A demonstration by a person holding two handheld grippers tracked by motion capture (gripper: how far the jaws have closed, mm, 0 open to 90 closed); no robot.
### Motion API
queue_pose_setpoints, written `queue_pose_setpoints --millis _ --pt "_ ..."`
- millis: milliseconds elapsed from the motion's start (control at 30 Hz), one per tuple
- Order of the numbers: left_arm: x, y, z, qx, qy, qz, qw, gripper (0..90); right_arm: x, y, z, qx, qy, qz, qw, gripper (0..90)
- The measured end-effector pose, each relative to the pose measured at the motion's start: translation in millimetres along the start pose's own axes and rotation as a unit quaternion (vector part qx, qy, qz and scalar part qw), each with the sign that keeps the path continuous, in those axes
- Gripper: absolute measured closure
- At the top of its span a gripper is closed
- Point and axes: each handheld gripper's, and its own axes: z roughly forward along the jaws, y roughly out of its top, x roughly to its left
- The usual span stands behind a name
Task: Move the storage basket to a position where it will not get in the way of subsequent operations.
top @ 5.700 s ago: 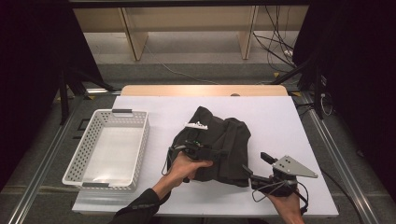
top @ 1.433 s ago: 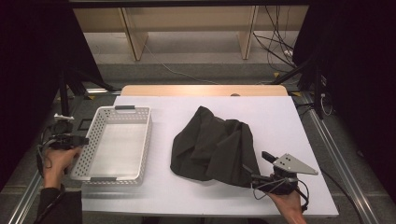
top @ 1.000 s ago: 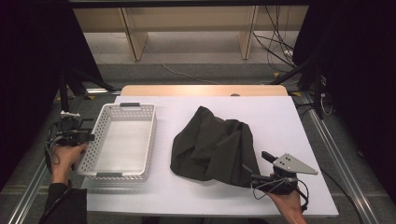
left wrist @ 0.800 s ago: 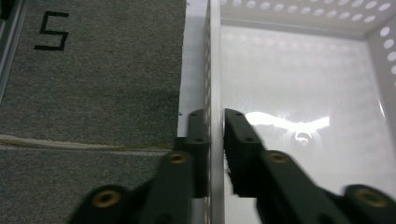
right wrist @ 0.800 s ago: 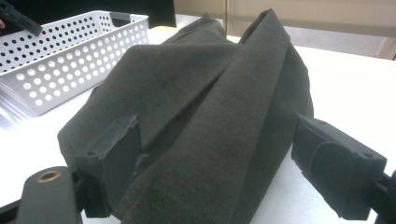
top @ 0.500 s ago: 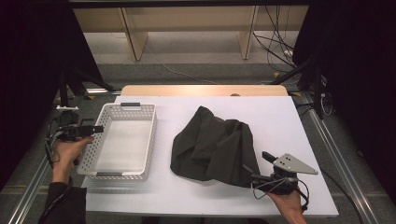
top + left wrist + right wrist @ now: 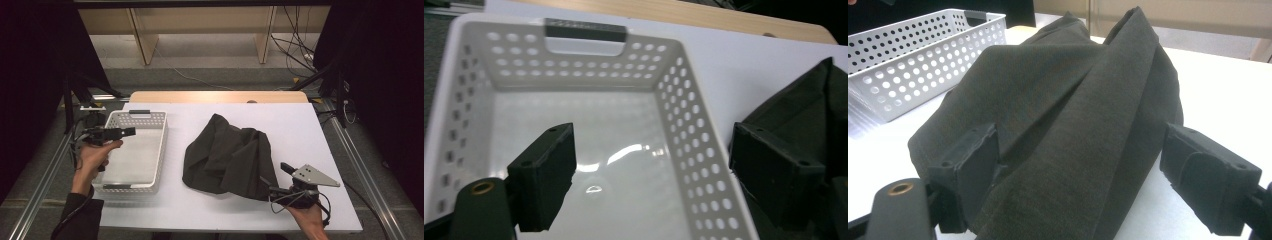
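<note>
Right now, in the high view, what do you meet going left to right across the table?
Left gripper → white basket → dark cloth → right gripper, jaws open at the cloth's near right edge.

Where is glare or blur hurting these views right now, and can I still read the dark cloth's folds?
Left gripper view: bright glare streaks on the white basket's floor; the near jaws are soft. Right gripper view: the dark cloth is evenly lit, its weave and folds readable, the background blurred. High view: the table is bright, the surroundings nearly black, and the cloth's folds show only faintly.
</note>
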Motion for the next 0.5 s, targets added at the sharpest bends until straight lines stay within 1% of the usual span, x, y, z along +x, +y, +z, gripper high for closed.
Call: queue_pose_setpoints --millis 100,133,167,267,367,433,500 --pt "-12.9 -1.3 4.9 -0.004 -0.019 0.008 0.9998 17.8 0.0 0.2 -0.1 -0.001 0.000 0.000 1.0000 17.1" --pt "-16.9 -1.5 6.3 -0.002 -0.025 0.012 0.9996 17.7 -0.1 0.1 0.0 0.000 0.000 0.000 1.0000 17.1" --pt "-20.3 -1.7 7.2 0.001 -0.029 0.017 0.9994 17.4 -0.2 0.1 -0.1 0.000 -0.001 0.000 1.0000 17.1" --pt "-30.3 -3.1 8.6 -0.003 -0.040 0.027 0.9988 16.8 -0.4 0.5 -1.0 0.000 -0.001 0.003 1.0000 17.1" --pt "-39.3 -4.3 10.1 -0.004 -0.063 0.029 0.9976 16.1 -0.9 0.3 -0.8 0.001 -0.001 0.003 1.0000 17.1" --pt "-46.5 -5.6 11.4 -0.004 -0.076 0.035 0.9965 15.6 -0.7 0.4 -0.8 0.001 0.000 0.003 1.0000 17.1" --pt "-53.4 -6.8 12.9 -0.002 -0.082 0.044 0.9957 15.2 -0.6 0.4 -0.6 0.001 0.000 0.001 1.0000 17.1"
